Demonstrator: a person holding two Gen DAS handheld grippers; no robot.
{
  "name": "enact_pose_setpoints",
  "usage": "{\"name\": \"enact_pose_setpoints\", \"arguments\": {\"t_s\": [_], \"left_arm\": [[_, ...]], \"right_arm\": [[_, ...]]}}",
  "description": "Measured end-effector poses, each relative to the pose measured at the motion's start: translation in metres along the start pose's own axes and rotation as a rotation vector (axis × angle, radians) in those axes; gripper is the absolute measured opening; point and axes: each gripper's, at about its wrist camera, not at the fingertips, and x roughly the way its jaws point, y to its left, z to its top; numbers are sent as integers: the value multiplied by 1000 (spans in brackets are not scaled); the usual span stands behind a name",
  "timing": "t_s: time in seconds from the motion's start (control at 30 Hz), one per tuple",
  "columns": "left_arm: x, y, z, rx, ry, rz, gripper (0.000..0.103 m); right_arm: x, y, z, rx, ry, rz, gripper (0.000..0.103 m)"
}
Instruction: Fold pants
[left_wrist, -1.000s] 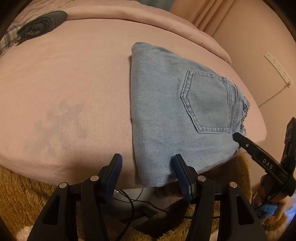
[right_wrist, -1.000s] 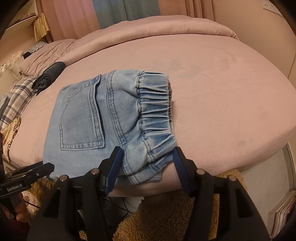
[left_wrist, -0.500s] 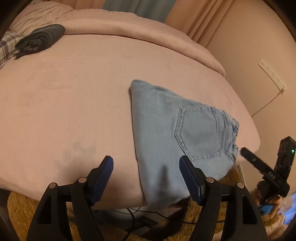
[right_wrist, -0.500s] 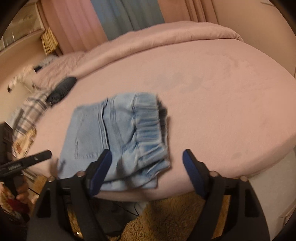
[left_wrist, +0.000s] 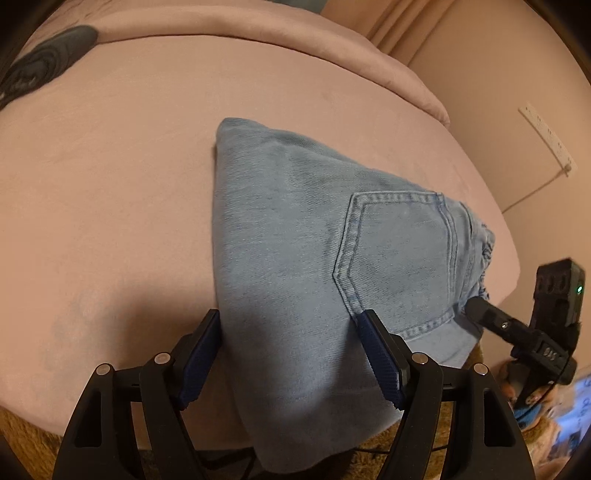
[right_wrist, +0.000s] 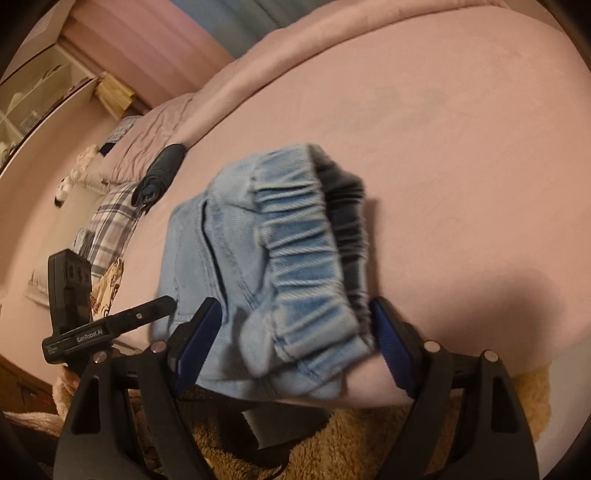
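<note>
Pink bed (left_wrist: 110, 166) | folded jeans (left_wrist: 295, 240) at near edge | left gripper (left_wrist: 291, 354) jaws released, straddling jeans corner | right gripper (right_wrist: 295, 343) jaws released around waistband

The words "GenRobot.AI" stand in white on the black finger of the left gripper (right_wrist: 110, 326); other markings are unreadable.

Light-blue denim pants (left_wrist: 295, 258) lie on a pink bedsheet (left_wrist: 110, 166) (plaid cloth (right_wrist: 110, 221) beyond).
</note>
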Motion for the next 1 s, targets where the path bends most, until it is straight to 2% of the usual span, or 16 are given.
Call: {"name": "enact_pose_setpoints", "arguments": {"t_s": [0.13, 0.3, 0.47, 0.67, 0.73, 0.83, 0.93, 1.0], "left_arm": [[5, 4, 7, -21, 11, -33, 77], [14, 3, 16, -23, 22, -50, 77], [14, 8, 18, -39, 10, -59, 77], [5, 8, 9, -36, -18, -50, 55], [-1, 6, 9, -35, -36, -43, 40], [-7, 0, 11, -21, -63, -23, 26], [-12, -4, 13, -10, -78, -16, 21], [-19, -6, 15, -7, -94, -35, 20]], "right_arm": [[13, 6, 6, -5, 20, 25, 83], [29, 0, 18, 43, 45, 123, 83], [35, 10, 20, 9, 52, 99, 83], [30, 14, 15, -2, 20, 43, 68], [29, 13, 15, -6, 14, 37, 63], [26, 14, 15, -13, -1, 13, 53], [18, 23, 16, -49, -42, -18, 42], [11, 29, 18, -70, -73, -29, 39]]}}
